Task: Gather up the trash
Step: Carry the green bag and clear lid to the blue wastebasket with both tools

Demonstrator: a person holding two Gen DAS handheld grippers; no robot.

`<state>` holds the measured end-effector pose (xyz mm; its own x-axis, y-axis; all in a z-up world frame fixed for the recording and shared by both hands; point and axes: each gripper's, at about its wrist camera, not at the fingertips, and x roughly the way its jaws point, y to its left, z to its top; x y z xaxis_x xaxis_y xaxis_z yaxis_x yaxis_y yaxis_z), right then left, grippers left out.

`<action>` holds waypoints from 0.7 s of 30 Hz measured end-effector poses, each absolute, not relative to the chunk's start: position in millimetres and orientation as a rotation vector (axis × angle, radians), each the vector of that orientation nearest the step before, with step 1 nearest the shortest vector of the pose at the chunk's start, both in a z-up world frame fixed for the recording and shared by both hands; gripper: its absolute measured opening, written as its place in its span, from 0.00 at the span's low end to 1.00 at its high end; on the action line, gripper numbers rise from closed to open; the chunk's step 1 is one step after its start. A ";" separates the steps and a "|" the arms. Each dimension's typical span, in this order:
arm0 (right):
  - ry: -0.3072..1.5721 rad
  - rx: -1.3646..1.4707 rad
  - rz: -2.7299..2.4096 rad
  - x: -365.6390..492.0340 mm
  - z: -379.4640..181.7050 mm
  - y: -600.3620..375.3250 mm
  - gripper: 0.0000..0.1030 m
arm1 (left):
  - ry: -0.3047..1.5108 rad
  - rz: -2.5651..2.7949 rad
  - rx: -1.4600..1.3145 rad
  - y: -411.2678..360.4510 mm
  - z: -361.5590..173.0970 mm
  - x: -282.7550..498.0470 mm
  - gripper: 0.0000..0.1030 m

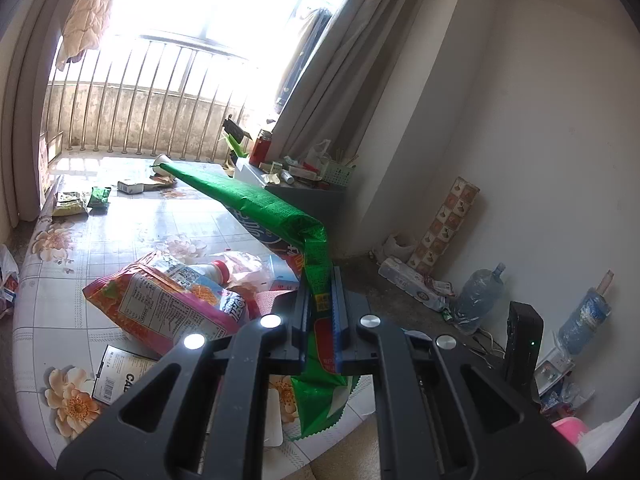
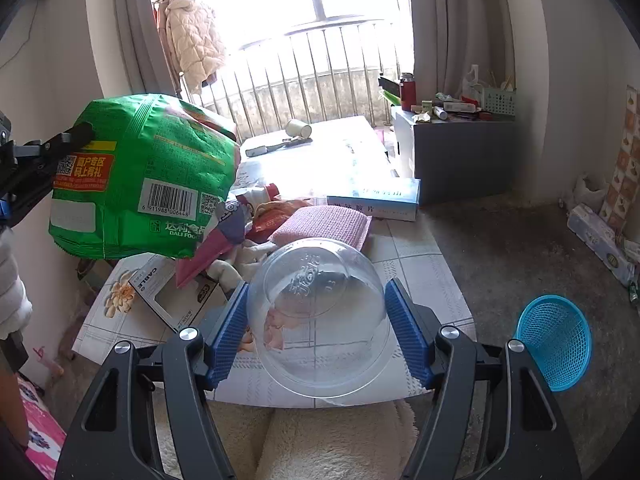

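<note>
Currently the left gripper is clenched on the green snack bag, light and crinkly, held aloft by its sealed edge. The right gripper grasps the clear plastic bowl above the worktop; rigid, slippery, so hold its sides.

We see a floral-tiled table bearing a pink-orange snack bag, a paper cup and a blue-white box
</note>
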<state>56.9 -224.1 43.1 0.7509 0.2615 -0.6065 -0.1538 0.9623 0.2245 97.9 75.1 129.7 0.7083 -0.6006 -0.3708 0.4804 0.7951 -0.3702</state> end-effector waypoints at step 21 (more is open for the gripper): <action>0.654 0.723 -0.266 36.7 -40.5 -524.6 0.64 | 0.890 -0.965 -0.002 -288.8 45.3 205.4 0.07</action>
<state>36.7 -524.6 -40.5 0.7714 -0.0065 -0.6363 0.4402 0.7275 0.5263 205.4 -288.8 45.3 0.2555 -0.7117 -0.6544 0.7099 0.5976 -0.3728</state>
